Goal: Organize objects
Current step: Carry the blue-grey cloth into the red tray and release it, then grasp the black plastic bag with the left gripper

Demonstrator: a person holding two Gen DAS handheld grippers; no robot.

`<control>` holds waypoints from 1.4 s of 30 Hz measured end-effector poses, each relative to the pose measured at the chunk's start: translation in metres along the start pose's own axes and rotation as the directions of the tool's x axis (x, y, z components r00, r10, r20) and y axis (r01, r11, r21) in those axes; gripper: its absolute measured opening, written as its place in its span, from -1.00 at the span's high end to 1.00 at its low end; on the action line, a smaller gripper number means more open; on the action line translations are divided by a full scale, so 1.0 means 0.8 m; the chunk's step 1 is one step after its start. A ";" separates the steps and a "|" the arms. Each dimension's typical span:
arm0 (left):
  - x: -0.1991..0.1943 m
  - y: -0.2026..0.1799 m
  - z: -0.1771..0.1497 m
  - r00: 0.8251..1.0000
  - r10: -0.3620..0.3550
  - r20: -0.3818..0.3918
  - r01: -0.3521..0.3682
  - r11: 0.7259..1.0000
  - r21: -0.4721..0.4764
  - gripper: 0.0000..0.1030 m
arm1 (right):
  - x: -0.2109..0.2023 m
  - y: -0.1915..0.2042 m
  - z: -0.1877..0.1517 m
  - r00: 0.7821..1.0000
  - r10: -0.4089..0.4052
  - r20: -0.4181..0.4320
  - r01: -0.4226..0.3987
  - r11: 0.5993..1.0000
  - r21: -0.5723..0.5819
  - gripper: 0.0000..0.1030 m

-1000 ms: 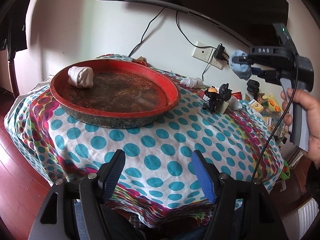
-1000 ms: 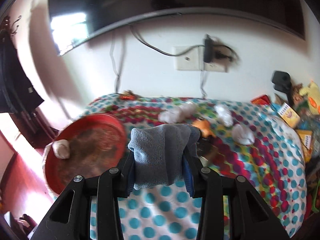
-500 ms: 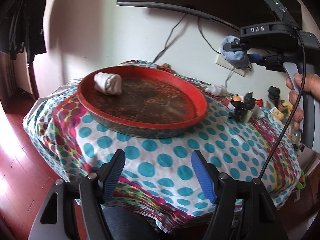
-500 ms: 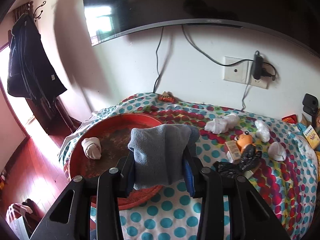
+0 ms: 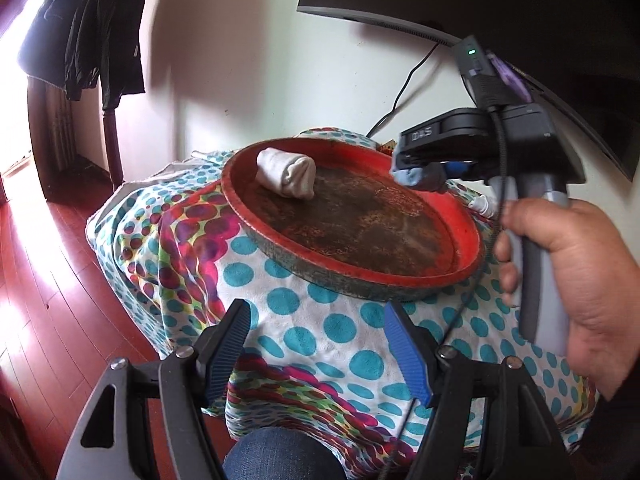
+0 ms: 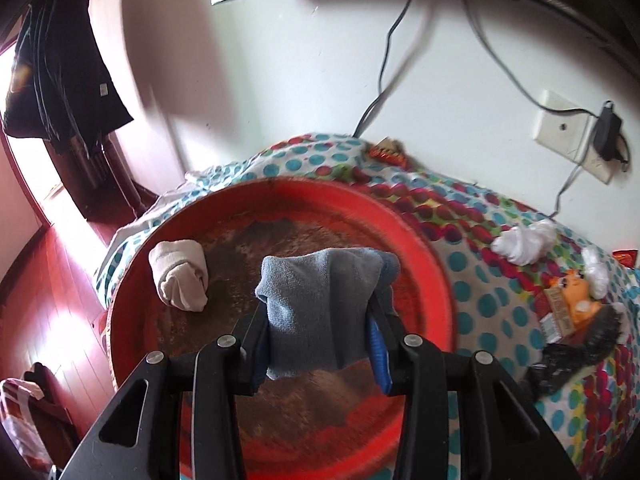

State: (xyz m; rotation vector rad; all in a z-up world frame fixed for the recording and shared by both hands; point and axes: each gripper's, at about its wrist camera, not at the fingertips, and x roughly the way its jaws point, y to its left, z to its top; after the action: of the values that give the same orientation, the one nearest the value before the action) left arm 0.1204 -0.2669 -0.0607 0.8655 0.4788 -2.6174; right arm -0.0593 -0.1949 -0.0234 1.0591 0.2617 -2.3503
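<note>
One fuzzy grey sock (image 6: 320,312) above round worn red tray (image 6: 432,272).

Grey cloth (image 6: 320,312) hides right gripper (image 6: 320,344) pads; red tray (image 6: 432,280) near rim cropped.

One round red tray (image 6: 436,280) sits on one dotted tablecloth (image 5: 320,320). Rolled socks: two, one white (image 6: 180,276) lying inside the tray near its far left rim, one blue-grey (image 6: 320,308) held above the tray. Crumpled white wads: two clearly countable, one (image 6: 524,240) and another (image 6: 596,268), both right of the tray. One orange toy figure (image 6: 580,300), right of the tray. Grippers: two, left (image 5: 316,344) and right (image 6: 320,354).
</note>
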 end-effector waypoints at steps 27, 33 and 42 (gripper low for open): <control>-0.047 -0.035 0.000 0.964 -0.199 0.178 0.188 0.979 0.078 -0.38 | -0.093 -0.157 -0.065 0.960 -0.216 0.178 0.201 0.975 0.098 -0.99; -0.021 -0.072 -0.017 0.964 -0.256 0.072 0.245 0.960 0.135 -0.39 | -0.142 -0.344 -0.154 0.881 -0.461 0.108 0.408 0.855 0.319 -0.99; 0.018 -0.194 -0.018 0.946 -0.317 -0.063 0.318 0.879 0.356 -0.39 | -0.174 -0.483 -0.235 0.861 -0.504 0.065 0.371 0.712 0.597 -1.00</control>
State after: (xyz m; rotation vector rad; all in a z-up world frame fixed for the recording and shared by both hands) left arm 0.0521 -0.1262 -0.0485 0.9691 0.1430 -3.0723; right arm -0.0777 0.2546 -0.0636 1.0507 -0.3463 -3.0765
